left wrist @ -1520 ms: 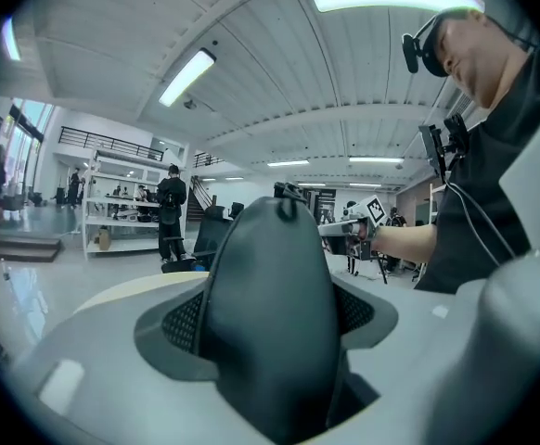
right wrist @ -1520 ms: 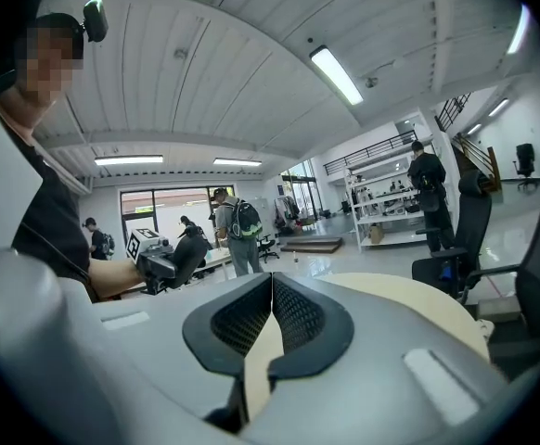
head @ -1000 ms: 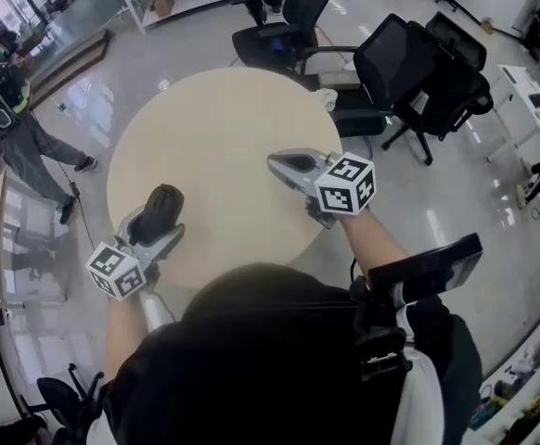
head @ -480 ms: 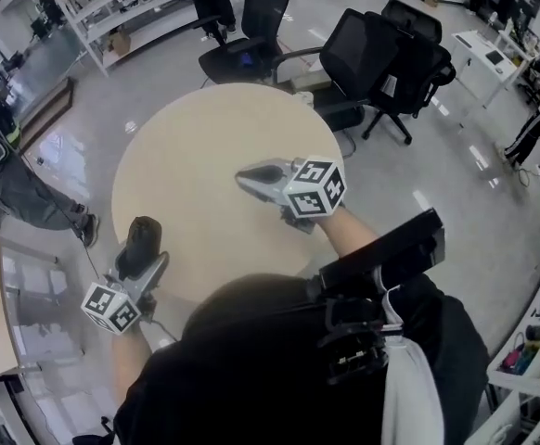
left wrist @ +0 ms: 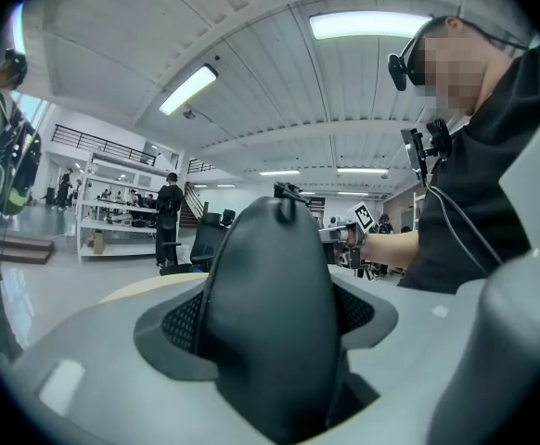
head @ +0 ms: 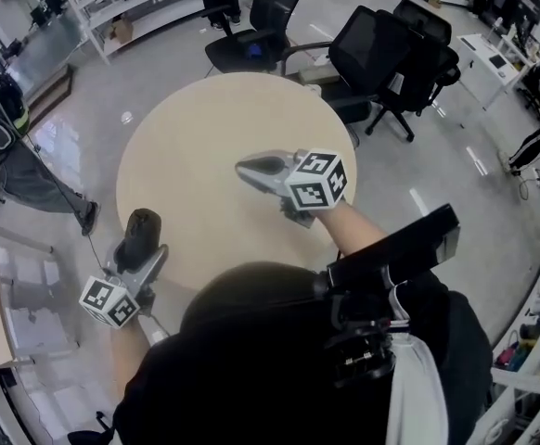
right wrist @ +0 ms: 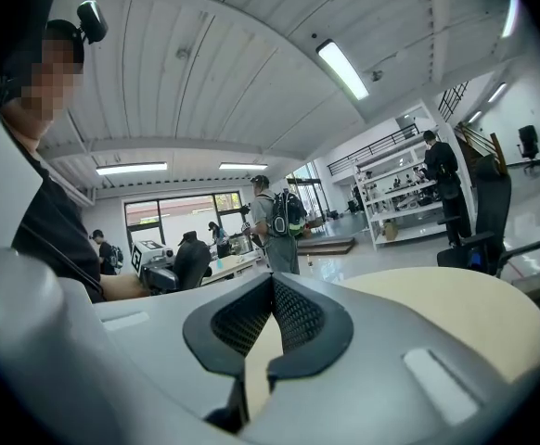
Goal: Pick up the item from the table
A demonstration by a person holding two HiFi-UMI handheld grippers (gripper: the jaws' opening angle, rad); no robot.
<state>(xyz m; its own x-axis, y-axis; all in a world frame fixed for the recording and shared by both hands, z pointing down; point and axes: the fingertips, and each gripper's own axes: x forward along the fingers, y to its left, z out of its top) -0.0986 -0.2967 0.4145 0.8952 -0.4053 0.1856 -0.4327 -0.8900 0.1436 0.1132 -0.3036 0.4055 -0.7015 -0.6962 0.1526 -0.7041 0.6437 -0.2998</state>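
Both grippers have shifted sideways at the round table (head: 196, 137). Left gripper (head: 138, 244): clamped on the dark rounded item (left wrist: 270, 295), held at the table's left edge. Right gripper (right wrist: 272, 318): jaws together, empty, above the tabletop.

The table top (head: 205, 146) looks matt, the floor (head: 98, 109) glossy, the item (left wrist: 270, 323) smooth.

Open table (head: 205, 137), chairs (head: 381, 54) beyond far edge
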